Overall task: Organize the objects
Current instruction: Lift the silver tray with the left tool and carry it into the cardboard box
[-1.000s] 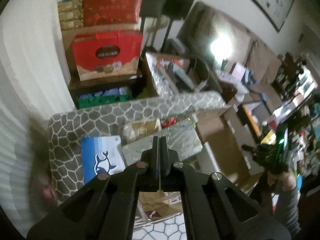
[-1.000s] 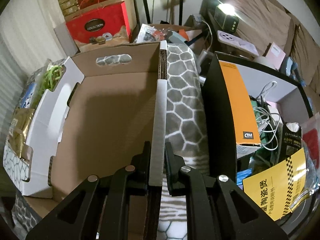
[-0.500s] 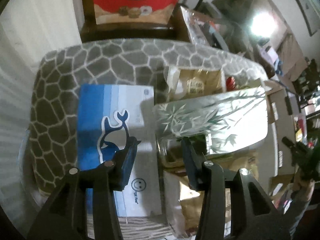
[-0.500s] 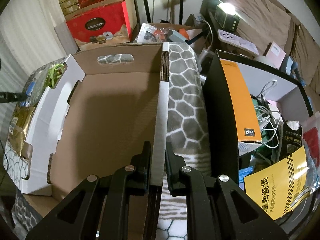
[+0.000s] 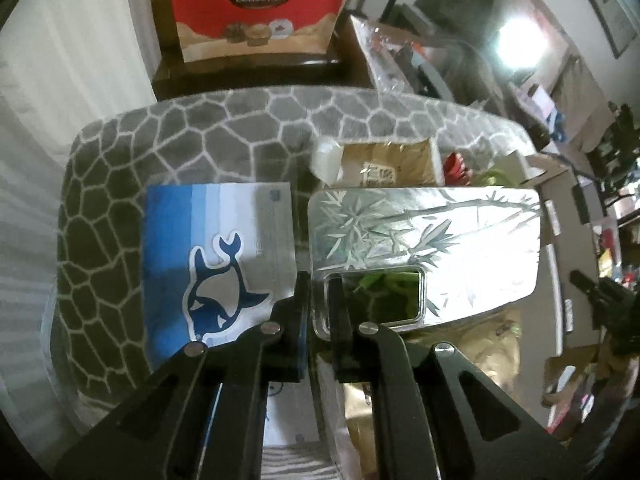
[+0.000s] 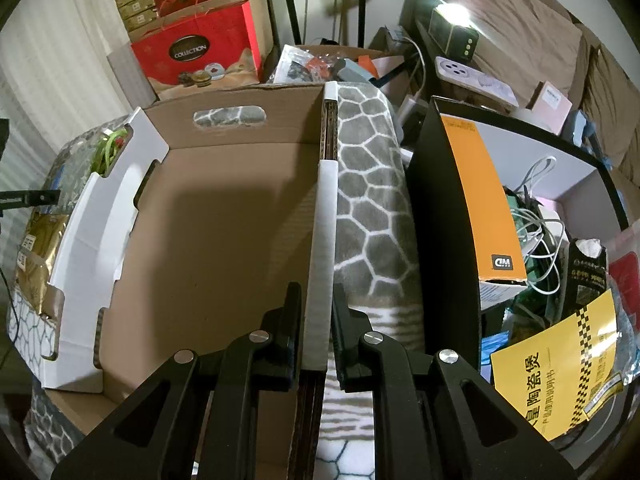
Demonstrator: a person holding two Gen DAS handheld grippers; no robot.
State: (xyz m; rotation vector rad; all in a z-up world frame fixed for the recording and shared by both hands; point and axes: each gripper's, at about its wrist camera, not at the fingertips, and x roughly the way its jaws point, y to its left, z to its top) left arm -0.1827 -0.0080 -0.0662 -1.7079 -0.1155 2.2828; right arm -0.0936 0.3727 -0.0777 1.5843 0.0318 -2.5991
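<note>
In the left wrist view my left gripper (image 5: pixel 319 300) is shut on the near left edge of a silver bamboo-print packet (image 5: pixel 432 240) with a clear window showing green leaves. The packet lies across gold packets (image 5: pixel 392 160) on a grey stone-pattern blanket (image 5: pixel 180 128). A blue whale-print box (image 5: pixel 212 260) lies just left of the gripper. In the right wrist view my right gripper (image 6: pixel 316 312) is shut on the white-edged right wall (image 6: pixel 324 232) of an open, empty cardboard box (image 6: pixel 224 240).
A red "Collection" gift bag (image 5: pixel 260 4) stands behind the blanket. In the right wrist view a black bin (image 6: pixel 440 216) with an orange box (image 6: pixel 484 208), cables and a yellow packet (image 6: pixel 560 372) stands right of the cardboard box. Gold packets (image 6: pixel 36 248) lie left of it.
My left gripper dropped toward the blanket, opened, then shut on the bamboo-print packet's edge. My right gripper kept its hold on the box wall and barely moved.
</note>
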